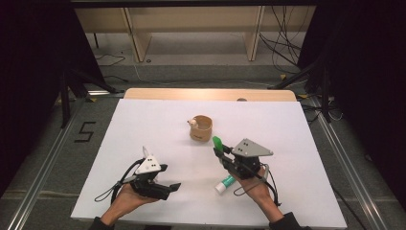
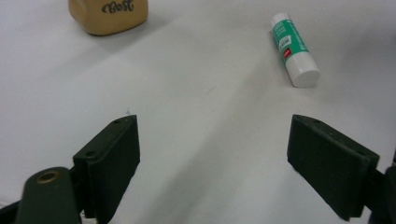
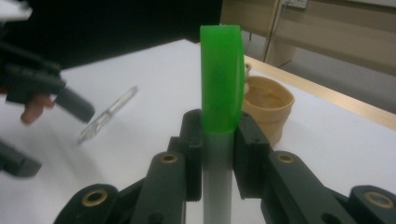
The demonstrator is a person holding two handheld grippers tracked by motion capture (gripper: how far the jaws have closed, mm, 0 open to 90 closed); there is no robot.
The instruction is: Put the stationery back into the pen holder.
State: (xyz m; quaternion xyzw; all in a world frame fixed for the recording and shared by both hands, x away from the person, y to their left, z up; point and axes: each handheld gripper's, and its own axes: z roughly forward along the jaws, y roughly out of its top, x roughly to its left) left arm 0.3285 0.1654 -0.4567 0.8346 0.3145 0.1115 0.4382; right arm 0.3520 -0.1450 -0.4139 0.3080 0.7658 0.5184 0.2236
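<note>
Right tongs [image 1: 219, 152] clamped on a marker with green cap [image 1: 218, 142], cap end sticking out past the jaws and pointing toward the far edge of the table [image 1: 143, 120]. In the right gripper view the jaws press both sides of the pale barrel just under the cap, marker [image 3: 220, 93] upright between them. Right hand [image 1: 253, 184] comes in from the near edge, right of middle.

Glue stick [image 1: 224, 184], white with green label, lies flat on the table just beside the right tongs on their near-left side, close to the near edge; whether it touches the gripper cannot be told. In the left gripper view the glue stick [image 2: 294, 49] lies ahead and to the right, nothing around it.

Tan cup [image 1: 201, 128] stands upright near the table's middle, toward the far edge, just beyond the green cap, apart from it.

Left tongs [image 1: 170, 188] spread wide, nothing between the jaws, low over the bare table near the near-left corner, held in the left hand [image 1: 125, 197]
</note>
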